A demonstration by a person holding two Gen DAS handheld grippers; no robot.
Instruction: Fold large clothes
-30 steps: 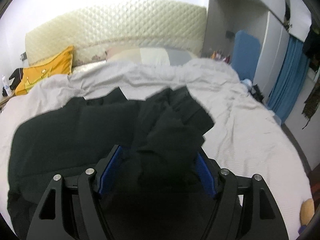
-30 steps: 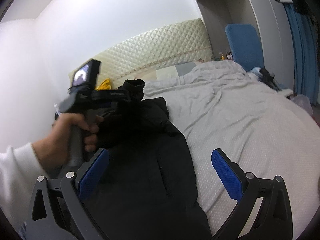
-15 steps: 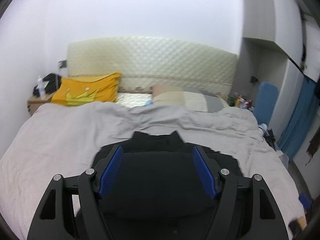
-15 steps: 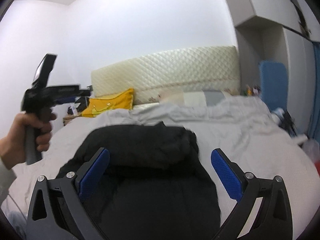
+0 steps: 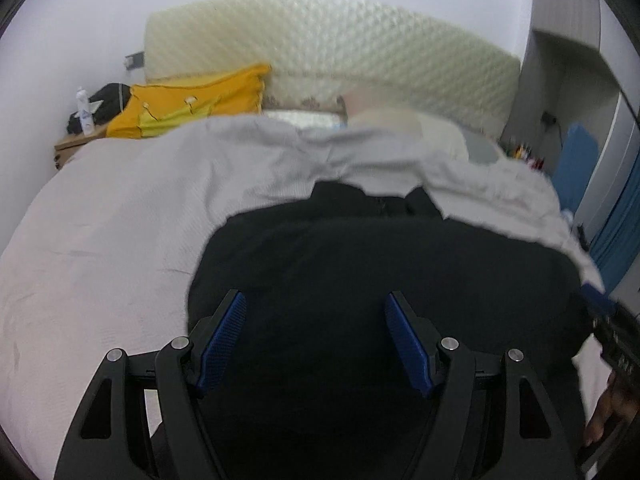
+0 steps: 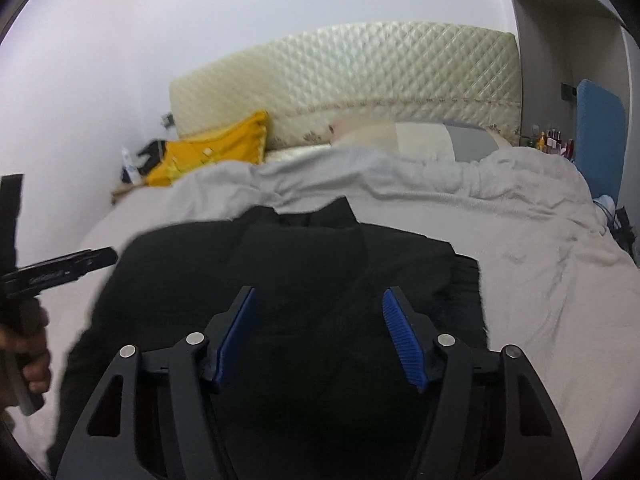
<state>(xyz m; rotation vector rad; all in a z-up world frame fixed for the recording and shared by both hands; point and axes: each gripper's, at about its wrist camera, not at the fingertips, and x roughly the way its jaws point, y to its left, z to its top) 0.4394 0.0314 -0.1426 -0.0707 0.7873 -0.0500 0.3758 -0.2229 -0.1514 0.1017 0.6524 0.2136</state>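
Observation:
A large black jacket (image 5: 360, 272) lies flat on the bed with its collar toward the headboard; it also shows in the right wrist view (image 6: 320, 264). My left gripper (image 5: 316, 336) is open and empty above the jacket's near part. My right gripper (image 6: 318, 332) is open and empty, also above the jacket. The left gripper appears from the side at the left edge of the right wrist view (image 6: 60, 272), held in a hand. The jacket's near hem is hidden behind the grippers.
The bed has a grey-white cover (image 5: 120, 220) and a quilted cream headboard (image 6: 360, 68). A yellow pillow (image 5: 188, 104) and pale pillows (image 6: 420, 136) lie at the head. A nightstand (image 5: 76, 140) stands left; a blue chair (image 6: 598, 128) and blue curtain (image 5: 620, 224) are on the right.
The left gripper let go of the black sleeve, which now lies folded on the jacket. Both grippers swung to face the headboard over the jacket. The right jaws stand narrower than before.

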